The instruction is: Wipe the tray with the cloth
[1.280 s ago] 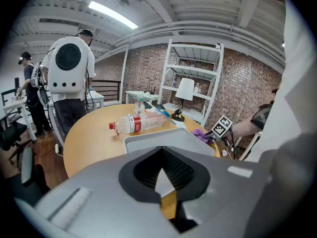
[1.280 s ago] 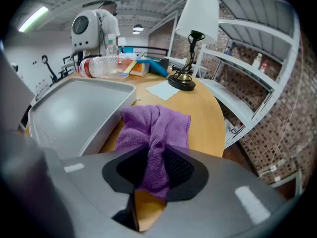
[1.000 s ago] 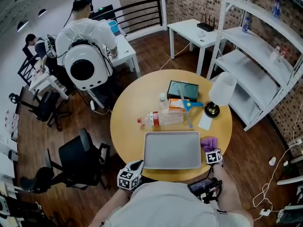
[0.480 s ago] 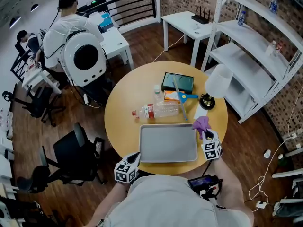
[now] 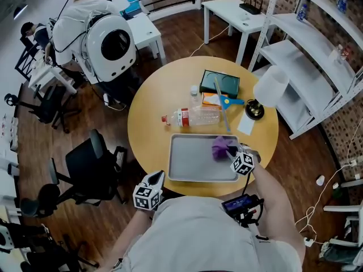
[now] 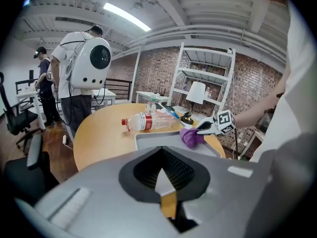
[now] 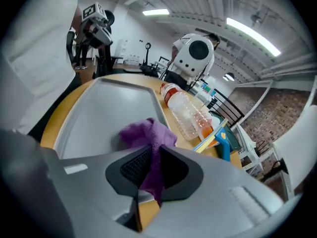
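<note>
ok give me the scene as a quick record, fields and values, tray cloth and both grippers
tray: grey, holds only the cloth, on the round table at the person's edge
cloth: purple, bunched, on the tray's right part
right gripper: jaws shut on the cloth, over the tray
left gripper: jaws together, nothing in them, held off the table's near edge, apart from the tray
beyond tray: plastic bottle lying on its side
wiping progress: cannot tell from the tray's surface
</note>
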The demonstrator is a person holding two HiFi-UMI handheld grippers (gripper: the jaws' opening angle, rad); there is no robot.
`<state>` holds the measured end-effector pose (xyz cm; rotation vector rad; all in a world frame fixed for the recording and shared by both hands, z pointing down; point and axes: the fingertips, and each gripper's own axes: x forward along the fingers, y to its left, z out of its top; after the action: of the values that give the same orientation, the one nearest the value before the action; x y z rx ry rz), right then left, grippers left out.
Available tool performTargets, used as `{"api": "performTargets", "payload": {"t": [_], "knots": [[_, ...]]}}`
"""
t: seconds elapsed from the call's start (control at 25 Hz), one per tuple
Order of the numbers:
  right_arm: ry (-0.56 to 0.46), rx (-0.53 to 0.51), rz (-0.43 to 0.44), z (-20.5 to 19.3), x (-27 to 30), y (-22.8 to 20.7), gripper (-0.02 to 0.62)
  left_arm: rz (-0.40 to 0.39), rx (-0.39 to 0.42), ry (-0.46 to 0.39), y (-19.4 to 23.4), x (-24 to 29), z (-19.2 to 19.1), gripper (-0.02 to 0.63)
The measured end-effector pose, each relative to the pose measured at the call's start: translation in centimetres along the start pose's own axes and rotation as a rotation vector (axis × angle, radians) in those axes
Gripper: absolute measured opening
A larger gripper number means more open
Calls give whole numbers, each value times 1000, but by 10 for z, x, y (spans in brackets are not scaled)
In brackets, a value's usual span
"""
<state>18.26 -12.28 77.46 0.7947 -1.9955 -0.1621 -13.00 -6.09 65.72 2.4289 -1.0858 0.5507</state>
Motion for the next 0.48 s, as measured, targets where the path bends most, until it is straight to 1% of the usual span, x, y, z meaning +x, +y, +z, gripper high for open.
{"api": "performTargets", "payload": {"t": [0.08, 0.16, 0.24, 0.48], "knots": [[79, -46, -4, -20, 14, -6, 51, 20, -10, 1, 4, -5, -2, 0], [167, -111, -35, -38, 27, -20, 52, 35, -18, -7, 8, -7, 1, 0], [224, -148, -59, -50, 35, -30, 52, 45, -25, -7, 10, -8, 1, 0], [248, -109, -60, -54, 46, -31, 49, 53, -38, -5, 16, -7, 1, 0]]}}
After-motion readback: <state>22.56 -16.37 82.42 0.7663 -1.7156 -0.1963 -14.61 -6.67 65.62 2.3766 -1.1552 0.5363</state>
